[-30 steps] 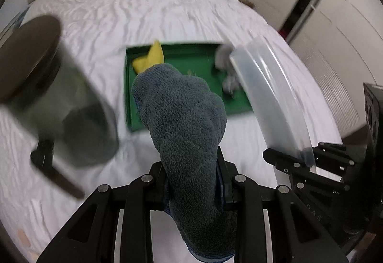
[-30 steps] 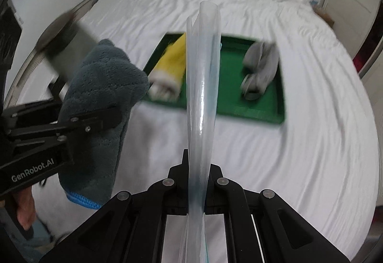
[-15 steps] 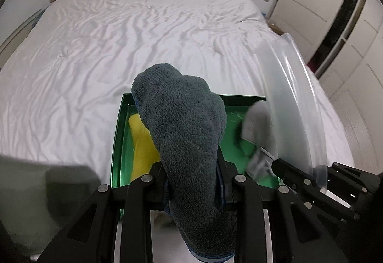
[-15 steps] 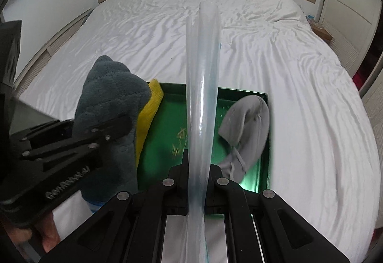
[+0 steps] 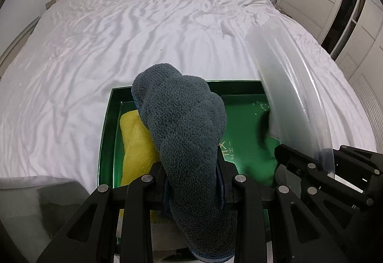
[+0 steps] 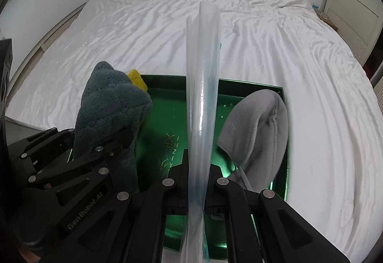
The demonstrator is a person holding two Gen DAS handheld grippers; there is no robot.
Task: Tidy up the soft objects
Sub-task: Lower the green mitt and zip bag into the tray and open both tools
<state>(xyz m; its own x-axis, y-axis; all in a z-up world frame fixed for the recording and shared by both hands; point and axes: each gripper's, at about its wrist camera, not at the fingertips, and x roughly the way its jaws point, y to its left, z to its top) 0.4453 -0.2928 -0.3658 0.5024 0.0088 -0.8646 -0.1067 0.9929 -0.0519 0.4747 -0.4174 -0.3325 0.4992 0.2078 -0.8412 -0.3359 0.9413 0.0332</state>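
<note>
Green tray (image 5: 105, 143) on white bed (image 5: 119, 35), near its foot end. Inside tray: yellow cloth (image 5: 136, 141) along left side, grey cloth (image 6: 258, 133) along right side, gold lettering on bare middle of floor.

Left gripper (image 5: 194, 176) clamped on blue-grey fleece cloth (image 5: 186, 129), held upright above tray's left half, over yellow cloth.

Right gripper (image 6: 196, 167) closed tight on thin clear plastic bag (image 6: 202, 95), bag standing edge-on above tray middle, between fleece and grey cloth.
</note>
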